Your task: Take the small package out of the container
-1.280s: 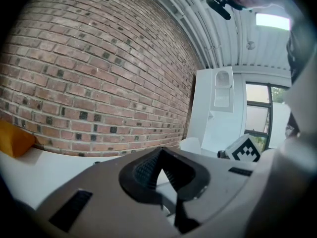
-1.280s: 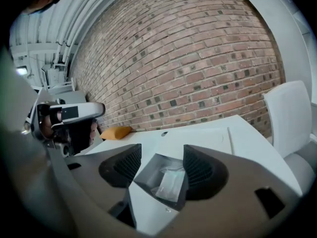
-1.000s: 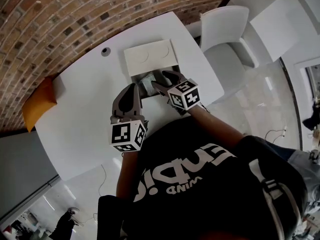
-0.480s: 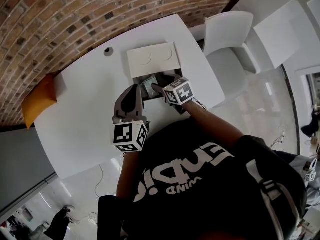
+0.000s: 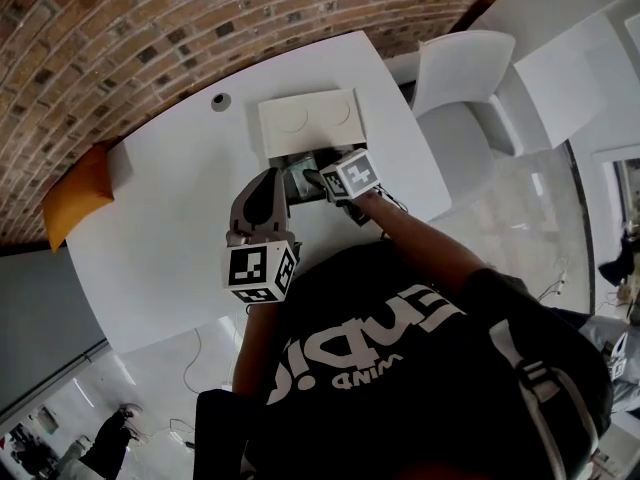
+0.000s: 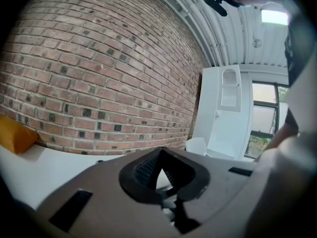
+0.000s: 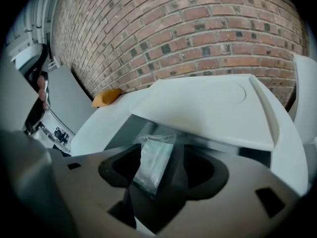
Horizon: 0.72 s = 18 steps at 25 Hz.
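Observation:
On the white table (image 5: 170,198) stands a grey container (image 5: 297,168) whose white lid (image 5: 308,120) is slid back, leaving the near part uncovered. My right gripper (image 5: 318,173) reaches into that opening. In the right gripper view a small clear package (image 7: 154,157) with white contents stands between the two dark fingers of the right gripper (image 7: 153,170), which is shut on it just below the lid (image 7: 208,108). My left gripper (image 5: 266,183) hovers beside the container's near left corner. Its jaws meet at the tips in the left gripper view, left gripper (image 6: 159,157) shut and holding nothing.
An orange cushion (image 5: 80,193) lies at the table's left end. A white chair (image 5: 465,88) stands to the right of the table. A small round grommet (image 5: 220,99) sits in the tabletop behind the lid. A brick wall runs behind the table.
My right gripper has moved forward and down into the container's open part and its jaws have come together on the package. The left gripper has hardly moved.

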### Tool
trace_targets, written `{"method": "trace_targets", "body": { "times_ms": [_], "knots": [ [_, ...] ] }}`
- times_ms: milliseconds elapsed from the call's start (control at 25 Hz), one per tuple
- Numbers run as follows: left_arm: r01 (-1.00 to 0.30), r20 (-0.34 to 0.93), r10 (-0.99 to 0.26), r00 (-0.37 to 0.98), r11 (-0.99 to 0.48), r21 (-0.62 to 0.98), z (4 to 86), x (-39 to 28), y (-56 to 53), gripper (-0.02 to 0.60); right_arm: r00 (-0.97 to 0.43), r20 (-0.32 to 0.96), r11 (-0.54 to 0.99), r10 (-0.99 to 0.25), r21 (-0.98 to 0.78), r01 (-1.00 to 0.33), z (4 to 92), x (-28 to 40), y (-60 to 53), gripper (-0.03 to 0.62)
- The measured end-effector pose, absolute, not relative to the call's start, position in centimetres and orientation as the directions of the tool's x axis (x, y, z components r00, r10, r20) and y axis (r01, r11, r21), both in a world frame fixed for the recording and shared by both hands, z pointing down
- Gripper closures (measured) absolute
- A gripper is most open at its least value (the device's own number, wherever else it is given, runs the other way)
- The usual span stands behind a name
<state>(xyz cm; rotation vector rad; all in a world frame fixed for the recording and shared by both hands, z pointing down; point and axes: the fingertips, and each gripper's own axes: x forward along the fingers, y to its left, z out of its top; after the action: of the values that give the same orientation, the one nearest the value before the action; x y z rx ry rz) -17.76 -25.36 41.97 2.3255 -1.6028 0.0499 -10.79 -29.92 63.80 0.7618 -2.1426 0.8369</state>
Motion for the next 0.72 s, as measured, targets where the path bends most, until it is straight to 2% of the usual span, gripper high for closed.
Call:
{"method": "trace_targets", "body": {
  "times_ms": [720],
  "knots": [
    [-0.915,0.217,-0.904,0.368,-0.309,0.260,42.9,-18.1,-26.4,0.575,-0.485,0.851,0.641,-0.202,-0.259,-0.722,66.6,-11.2,-30.3,0.342]
  ]
}}
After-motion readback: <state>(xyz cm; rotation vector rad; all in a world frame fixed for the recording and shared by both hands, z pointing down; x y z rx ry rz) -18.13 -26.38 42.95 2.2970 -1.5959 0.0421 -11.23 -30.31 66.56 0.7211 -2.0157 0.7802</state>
